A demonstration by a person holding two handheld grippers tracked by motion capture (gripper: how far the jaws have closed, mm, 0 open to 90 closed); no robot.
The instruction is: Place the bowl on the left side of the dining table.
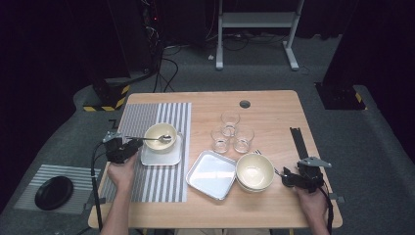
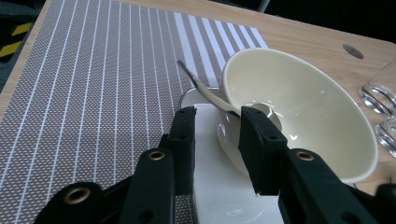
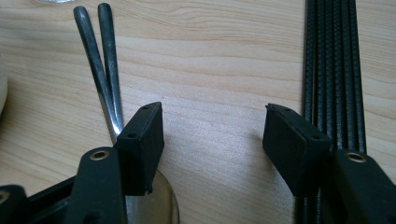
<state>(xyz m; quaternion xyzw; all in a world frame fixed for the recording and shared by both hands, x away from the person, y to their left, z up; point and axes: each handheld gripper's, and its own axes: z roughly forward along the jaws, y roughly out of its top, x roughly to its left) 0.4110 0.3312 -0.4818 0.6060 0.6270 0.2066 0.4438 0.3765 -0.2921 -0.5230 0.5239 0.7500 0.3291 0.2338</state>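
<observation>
A cream bowl (image 1: pixel 160 135) (image 2: pixel 303 107) stands on a white square plate (image 1: pixel 161 156) (image 2: pixel 210 182) on the striped mat. A spoon (image 1: pixel 155 139) (image 2: pixel 205 91) lies in it, its handle sticking out over the rim to the left. My left gripper (image 1: pixel 136 144) (image 2: pixel 217 116) sits just left of the bowl, open, its jaws on either side of the plate's edge below the spoon handle and pressing on nothing. My right gripper (image 1: pixel 286 175) (image 3: pixel 212 116) is open over bare wood right of two stacked cream bowls (image 1: pixel 254 171). Two more spoons (image 3: pixel 105 60) lie by its left jaw.
A silver tray (image 1: pixel 211 174) lies in the middle, with three glasses (image 1: pixel 230 133) behind it. A black ribbed strip (image 1: pixel 298 142) (image 3: pixel 331 60) runs along the right side beside my right gripper. A black dish (image 1: pixel 54 192) rests on a mat on the floor at left.
</observation>
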